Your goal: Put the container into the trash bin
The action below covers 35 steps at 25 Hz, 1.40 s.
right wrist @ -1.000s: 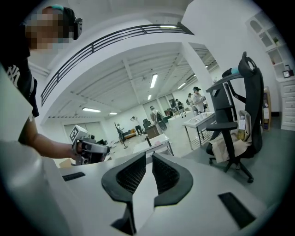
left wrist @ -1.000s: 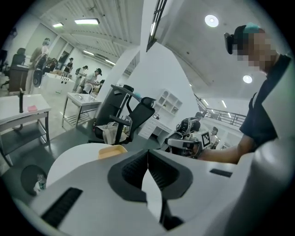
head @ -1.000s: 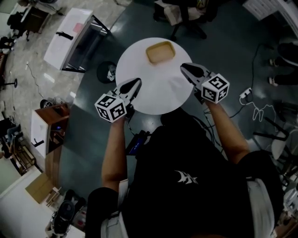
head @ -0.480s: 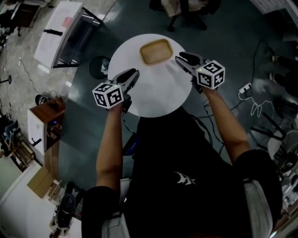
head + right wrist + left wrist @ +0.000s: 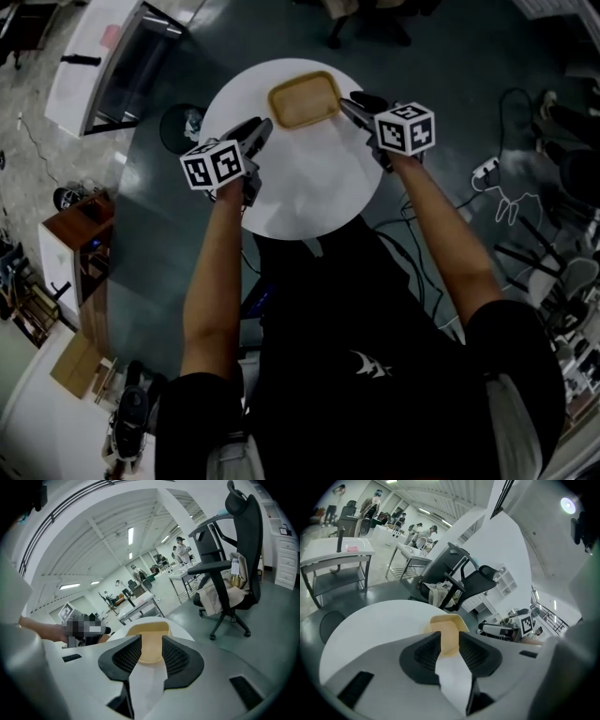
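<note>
Left claw (image 5: 255,131): opening wide, nothing between its pads, near the container's left side.
Container (image 5: 304,99): a tan tray on the far part of the table, between both claws.
Right claw (image 5: 352,101): opening too, empty, just beside the tray's right rim.
Do it well: put one claw over each side rim, squeeze both together, lift it flat.
Table (image 5: 309,197): round and white.
Room: grey floor (image 5: 450,56), white desk (image 5: 94,66) left, black office chair (image 5: 239,541) right.
</note>
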Tool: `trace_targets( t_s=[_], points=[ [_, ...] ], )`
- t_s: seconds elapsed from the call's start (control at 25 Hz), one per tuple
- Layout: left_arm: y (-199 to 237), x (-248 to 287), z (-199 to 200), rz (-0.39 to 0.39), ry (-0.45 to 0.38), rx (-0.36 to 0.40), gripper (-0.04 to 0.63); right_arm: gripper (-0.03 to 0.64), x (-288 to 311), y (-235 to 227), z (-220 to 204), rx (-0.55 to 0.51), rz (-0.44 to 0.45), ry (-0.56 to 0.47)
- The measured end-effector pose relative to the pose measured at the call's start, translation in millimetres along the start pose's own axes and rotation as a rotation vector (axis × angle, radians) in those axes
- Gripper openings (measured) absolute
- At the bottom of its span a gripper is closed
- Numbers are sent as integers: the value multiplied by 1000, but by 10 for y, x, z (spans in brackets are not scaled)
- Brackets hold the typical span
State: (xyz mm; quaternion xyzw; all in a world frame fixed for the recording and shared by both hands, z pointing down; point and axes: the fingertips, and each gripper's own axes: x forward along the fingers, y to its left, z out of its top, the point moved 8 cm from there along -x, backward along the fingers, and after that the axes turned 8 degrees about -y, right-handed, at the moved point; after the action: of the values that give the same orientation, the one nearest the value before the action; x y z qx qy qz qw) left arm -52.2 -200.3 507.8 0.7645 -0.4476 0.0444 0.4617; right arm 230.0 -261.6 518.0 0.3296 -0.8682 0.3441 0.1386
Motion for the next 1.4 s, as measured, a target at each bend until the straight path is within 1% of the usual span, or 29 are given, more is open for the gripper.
trace_targets(
  t_s=[0.16, 0.44, 0.68, 0.88, 1.08, 1.24, 1.4],
  points=[
    [178, 198, -40, 32, 57, -12, 120, 140, 194, -140, -84, 29, -62, 46],
    [324, 435, -78, 58, 134, -20, 121, 140, 394, -193, -132, 73, -115, 74],
    [401, 536, -148, 50, 191, -15, 121, 138, 491, -203, -157, 86, -139, 86],
    [445, 561, -145, 41, 203, -22, 113, 126, 574, -191, -178, 92, -153, 98],
    [417, 600, -148, 29, 214, -27, 88, 72, 554, -219, -224, 98, -183, 108],
    [407, 600, -154, 23, 211, -22, 66, 63, 533, -193, -254, 91, -195, 115],
    [428, 555, -154, 26, 202, -37, 54, 60, 516, -127, -224, 88, -196, 107]
  ],
)
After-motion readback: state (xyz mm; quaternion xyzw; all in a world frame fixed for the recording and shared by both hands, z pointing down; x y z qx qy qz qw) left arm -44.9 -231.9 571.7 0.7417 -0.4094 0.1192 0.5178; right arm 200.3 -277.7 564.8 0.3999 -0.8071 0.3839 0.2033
